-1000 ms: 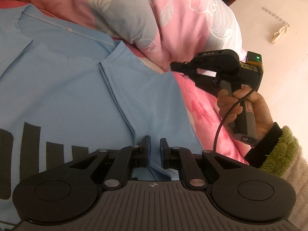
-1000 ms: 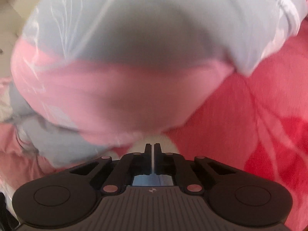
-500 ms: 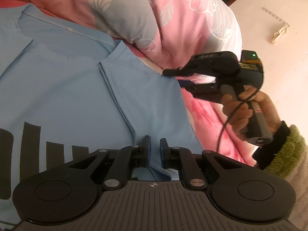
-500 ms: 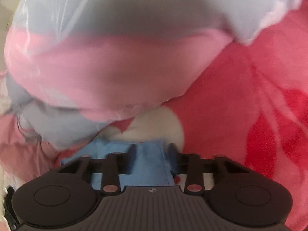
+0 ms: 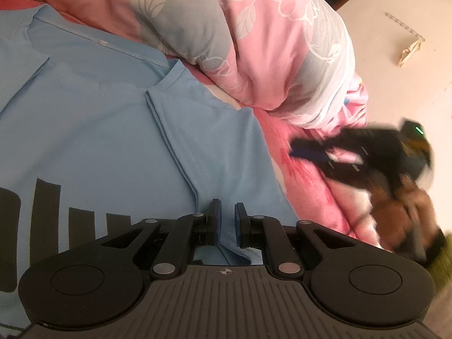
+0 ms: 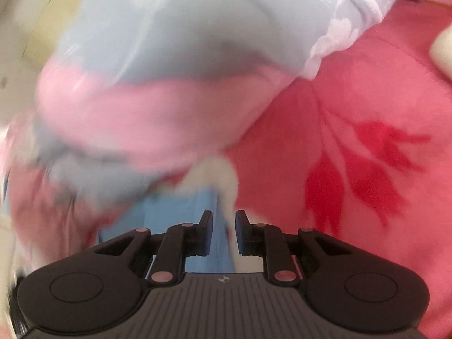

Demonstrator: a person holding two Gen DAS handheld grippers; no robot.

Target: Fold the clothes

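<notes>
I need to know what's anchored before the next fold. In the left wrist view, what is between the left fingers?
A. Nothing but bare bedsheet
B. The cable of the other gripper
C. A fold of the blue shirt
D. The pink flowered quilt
C: the left gripper has a pleated fold of the blue shirt running in between its fingers, while the quilt lies beyond the shirt.

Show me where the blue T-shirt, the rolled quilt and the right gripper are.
blue T-shirt (image 5: 113, 130): left wrist view, flat chest area.
rolled quilt (image 5: 282, 42): left wrist view, pink flowered side.
right gripper (image 6: 223, 231): right wrist view, between fingertips.
</notes>
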